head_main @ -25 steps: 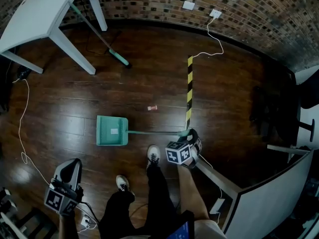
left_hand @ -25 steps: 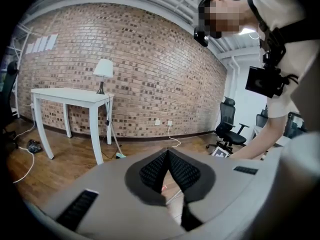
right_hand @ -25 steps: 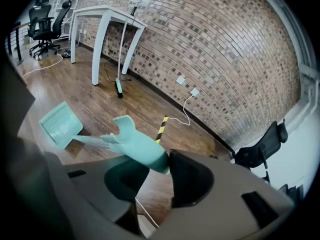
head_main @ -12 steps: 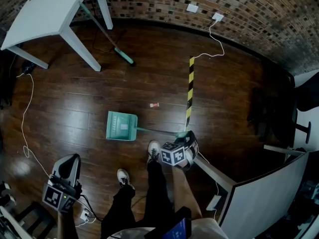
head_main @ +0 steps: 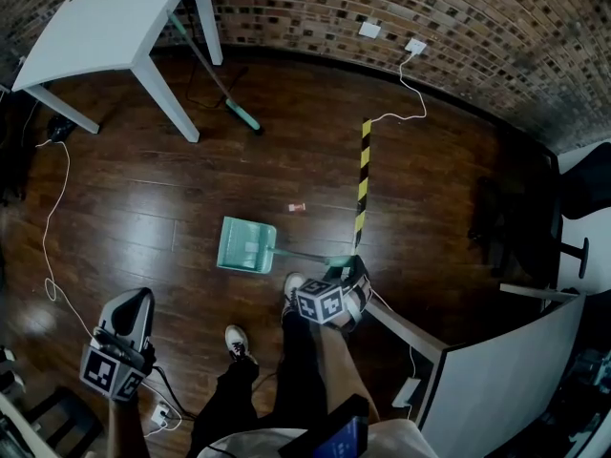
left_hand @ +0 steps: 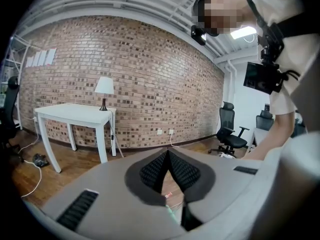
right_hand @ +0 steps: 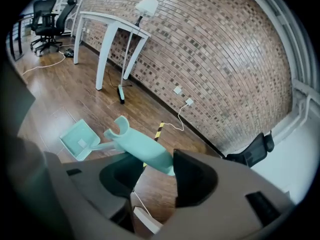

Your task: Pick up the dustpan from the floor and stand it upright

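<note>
Teal plastic long-handled dustpan: pan resting near the middle of the dark wooden floor, handle raised between the jaws of the right gripper, which have just been opening and now stand apart. The left gripper has its jaws together, empty.

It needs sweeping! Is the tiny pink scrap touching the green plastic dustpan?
Apart. Head view shows bare wooden floor between the pink scrap and green plastic dustpan.

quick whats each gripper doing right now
Left gripper: closed, empty.
Right gripper: open, jaws have just been opening; dustpan handle lies between them, not clamped.
</note>
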{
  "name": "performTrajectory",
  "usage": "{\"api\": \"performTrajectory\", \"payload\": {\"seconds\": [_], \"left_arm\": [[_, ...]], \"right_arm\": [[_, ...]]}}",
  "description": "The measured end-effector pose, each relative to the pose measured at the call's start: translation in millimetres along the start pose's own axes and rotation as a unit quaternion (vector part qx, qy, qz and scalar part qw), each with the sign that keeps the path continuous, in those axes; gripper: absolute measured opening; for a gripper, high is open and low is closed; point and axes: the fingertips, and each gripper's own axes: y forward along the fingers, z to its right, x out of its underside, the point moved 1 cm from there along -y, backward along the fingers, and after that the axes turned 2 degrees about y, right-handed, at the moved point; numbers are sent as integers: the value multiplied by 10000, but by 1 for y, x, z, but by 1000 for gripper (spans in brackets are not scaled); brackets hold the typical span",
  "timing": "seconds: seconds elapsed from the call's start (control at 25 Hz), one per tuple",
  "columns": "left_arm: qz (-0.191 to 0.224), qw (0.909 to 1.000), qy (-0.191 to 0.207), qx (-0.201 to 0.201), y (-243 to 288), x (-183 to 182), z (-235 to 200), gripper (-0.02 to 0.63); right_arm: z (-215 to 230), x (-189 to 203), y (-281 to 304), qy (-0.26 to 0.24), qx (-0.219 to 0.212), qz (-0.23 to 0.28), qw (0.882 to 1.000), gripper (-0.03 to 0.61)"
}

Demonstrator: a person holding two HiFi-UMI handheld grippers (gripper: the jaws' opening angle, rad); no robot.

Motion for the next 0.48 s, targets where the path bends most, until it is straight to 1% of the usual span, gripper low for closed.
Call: {"api": "performTrajectory", "payload": {"seconds": [0.28, 0.48], "left_arm": [[89, 10000, 6, 43, -12, -6, -3, 1], [176, 9998, 16, 68, -21, -11, 0, 2]], "right_arm": [[-31, -30, -31, -600, -344, 334, 9970, 202], [-49, -36, -47, -730, -374, 263, 9963, 209]]}}
